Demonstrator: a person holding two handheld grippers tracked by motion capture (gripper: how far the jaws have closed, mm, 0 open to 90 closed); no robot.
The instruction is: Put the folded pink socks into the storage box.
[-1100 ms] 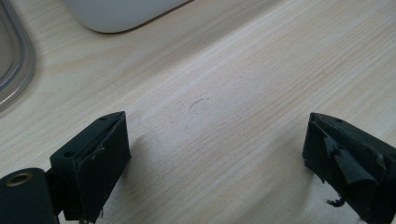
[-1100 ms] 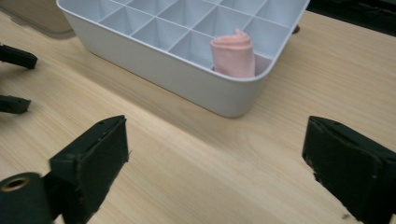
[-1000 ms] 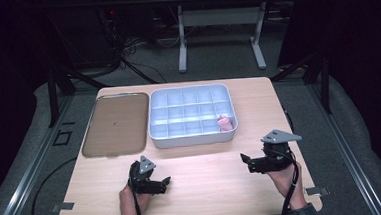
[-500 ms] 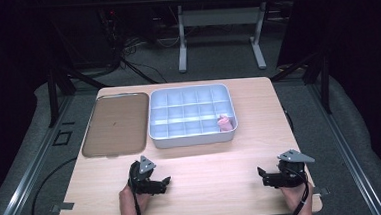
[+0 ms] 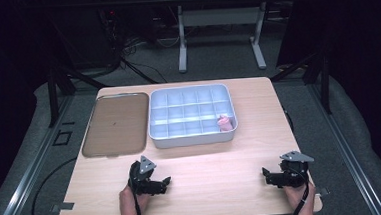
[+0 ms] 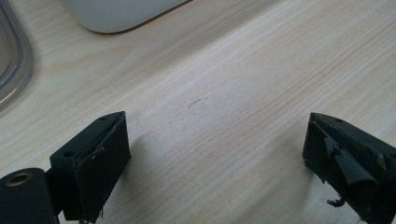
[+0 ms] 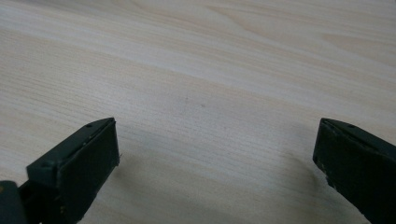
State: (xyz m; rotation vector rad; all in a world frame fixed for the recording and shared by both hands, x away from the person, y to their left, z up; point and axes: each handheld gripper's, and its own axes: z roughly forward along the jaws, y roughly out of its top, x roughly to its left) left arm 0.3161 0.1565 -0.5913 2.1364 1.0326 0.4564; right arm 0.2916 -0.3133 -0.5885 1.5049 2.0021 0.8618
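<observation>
A pale blue compartment box [image 5: 191, 92] stands at the back middle of the wooden table [image 5: 216, 156]. A small pink object [image 5: 224, 122] lies in its front right compartment. My left gripper [image 5: 164, 183] rests low at the front left, open, with bare wood between its jaws [image 6: 215, 158]. My right gripper [image 5: 266, 176] sits at the front right near the table's edge, also open over bare wood [image 7: 215, 158]. Both are held by a person's hands coming in from below.
A flat brown tray [image 5: 114, 123] lies to the left of the box; its rim [image 6: 14, 60] and the box's corner [image 6: 116, 14] show at the top of the left gripper view. Dark floor, cables and another table's legs lie beyond the far edge.
My right gripper has drawn back from near the box toward the front right corner of the table and come down lower. The left gripper has stayed put.
</observation>
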